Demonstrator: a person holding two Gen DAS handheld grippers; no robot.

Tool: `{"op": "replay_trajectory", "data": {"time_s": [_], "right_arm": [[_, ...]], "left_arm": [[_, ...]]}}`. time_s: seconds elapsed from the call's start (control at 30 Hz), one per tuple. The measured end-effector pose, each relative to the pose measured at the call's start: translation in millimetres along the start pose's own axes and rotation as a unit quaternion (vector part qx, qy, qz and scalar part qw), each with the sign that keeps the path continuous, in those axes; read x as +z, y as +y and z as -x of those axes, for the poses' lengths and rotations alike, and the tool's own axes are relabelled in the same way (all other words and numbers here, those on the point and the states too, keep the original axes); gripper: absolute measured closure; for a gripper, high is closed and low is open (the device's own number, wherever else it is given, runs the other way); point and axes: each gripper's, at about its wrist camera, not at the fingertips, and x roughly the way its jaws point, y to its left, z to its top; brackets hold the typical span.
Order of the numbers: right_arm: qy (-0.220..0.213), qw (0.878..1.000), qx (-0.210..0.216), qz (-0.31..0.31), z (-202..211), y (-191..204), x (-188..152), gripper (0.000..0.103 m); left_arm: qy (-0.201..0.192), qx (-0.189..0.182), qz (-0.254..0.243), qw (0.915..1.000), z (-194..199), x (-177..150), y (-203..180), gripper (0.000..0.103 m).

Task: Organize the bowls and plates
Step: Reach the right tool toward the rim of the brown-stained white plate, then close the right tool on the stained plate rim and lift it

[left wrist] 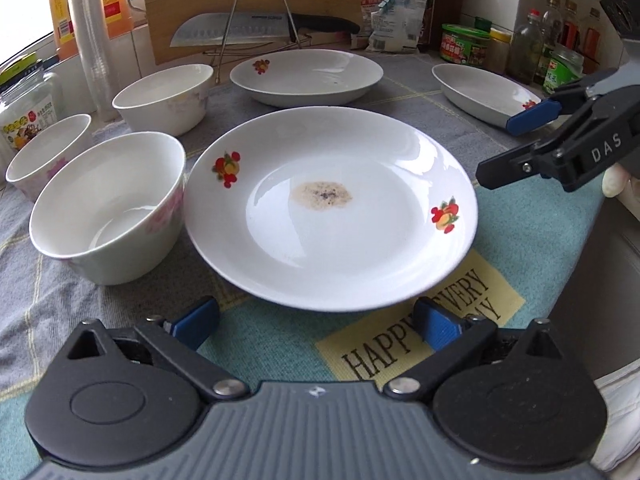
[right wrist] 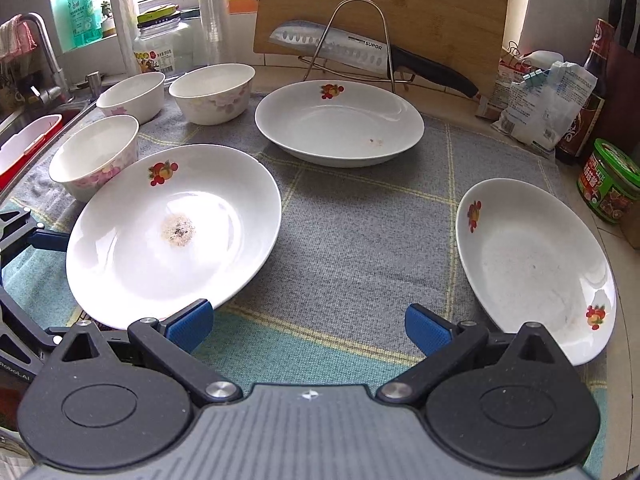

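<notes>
A white stained plate (left wrist: pixel 332 208) with fruit prints lies on the cloth, its near rim just ahead of my left gripper (left wrist: pixel 316 322), which is open and holds nothing. Three white bowls stand to its left: a near bowl (left wrist: pixel 108 208), a far-left bowl (left wrist: pixel 48 156) and a back bowl (left wrist: pixel 164 96). A second plate (left wrist: pixel 306 76) lies behind, a third plate (left wrist: pixel 484 94) at the right. My right gripper (right wrist: pixel 310 324) is open over bare cloth between the stained plate (right wrist: pixel 172 232) and the right plate (right wrist: pixel 536 268). It also shows as the right gripper (left wrist: pixel 508 146) beside the stained plate.
A grey and teal cloth mat (right wrist: pixel 352 240) covers the counter. Behind stand a wooden cutting board (right wrist: pixel 400 4) and a knife (right wrist: pixel 332 46) on a wire rack. Bottles and jars (left wrist: pixel 532 48) crowd the back right. A sink (right wrist: pixel 24 136) lies at the left.
</notes>
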Motion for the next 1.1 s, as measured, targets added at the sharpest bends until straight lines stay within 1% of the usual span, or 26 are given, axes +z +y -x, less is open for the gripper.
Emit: {"op": "replay_trajectory", "data": {"time_s": [0.13,0.3,0.57,0.63,0.83,1.1], "right_arm": [[0.006,1.0,0.0,-0.007,-3.6,6.4,4.3,0.0],[0.013,1.0,0.003,-0.007,-11.6,18.9,15.4,0.0],[0.043,0.999,0.03,-0.01,-36.1,39.9,26.7,0.0],[0.051,0.998,0.03,-0.008,-42.2,43.7,28.8,0.0],[0.07,0.997,0.037,0.022,-55.8,48.9,37.7,0.0],[0.095,0.989,0.082,0.079,-68.0,46.7,48.0,0.0]], "left_arm": [[-0.012,-0.014,-0.014,0.9997,-4.7,2.8,3.0,0.0],[-0.036,-0.027,-0.027,0.9986,-7.7,0.9,5.7,0.0],[-0.062,-0.039,-0.034,0.9967,-7.9,-3.8,8.9,0.0],[-0.069,-0.039,-0.033,0.9963,-7.1,-6.4,8.8,0.0],[-0.07,-0.035,-0.029,0.9965,-7.6,-6.8,8.4,0.0],[-0.057,-0.028,-0.026,0.9977,-8.0,-3.6,6.5,0.0]]}}
